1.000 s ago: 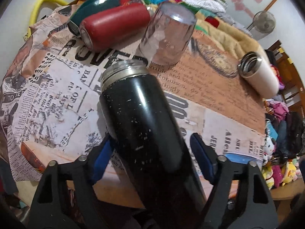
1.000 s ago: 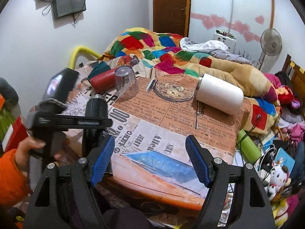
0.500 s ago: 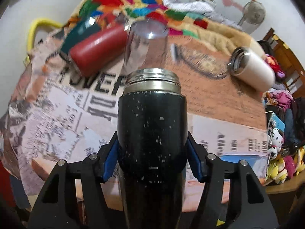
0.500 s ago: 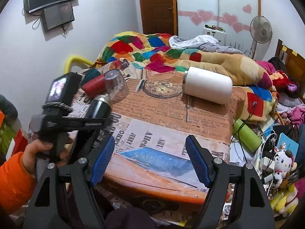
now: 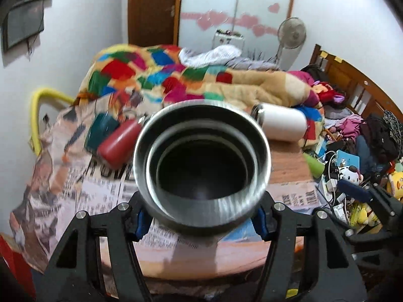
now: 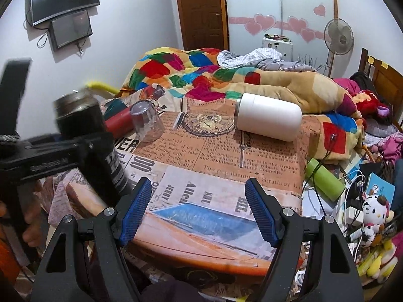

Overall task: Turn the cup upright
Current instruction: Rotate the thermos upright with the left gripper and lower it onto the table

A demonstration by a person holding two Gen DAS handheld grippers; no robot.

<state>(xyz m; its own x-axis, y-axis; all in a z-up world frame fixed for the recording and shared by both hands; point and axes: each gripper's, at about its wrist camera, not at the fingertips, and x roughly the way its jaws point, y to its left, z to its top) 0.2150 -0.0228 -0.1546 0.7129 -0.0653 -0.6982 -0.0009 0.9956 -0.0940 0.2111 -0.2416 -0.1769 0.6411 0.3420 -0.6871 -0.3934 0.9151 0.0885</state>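
My left gripper (image 5: pixel 200 220) is shut on a black steel cup (image 5: pixel 202 167). The cup's open mouth points straight at the left wrist camera and fills the middle of that view. In the right wrist view the same black cup (image 6: pixel 84 123) is held tilted above the table's left edge, mouth up and leaning away, in the left gripper (image 6: pixel 75 148). My right gripper (image 6: pixel 199 211) is open and empty above the table's front edge.
On the newspaper-print table (image 6: pixel 214 176) lie a white flask (image 6: pixel 268 120), a red bottle (image 6: pixel 118 123) and a teal one (image 6: pixel 114 107) on their sides, and a clear glass (image 6: pixel 147 122) stands upside down. A quilt-covered bed lies behind. Clutter and toys are at the right.
The left gripper closed on the black cup, lifted it off the table and tipped it, so its mouth now faces the camera. The right gripper stayed open.
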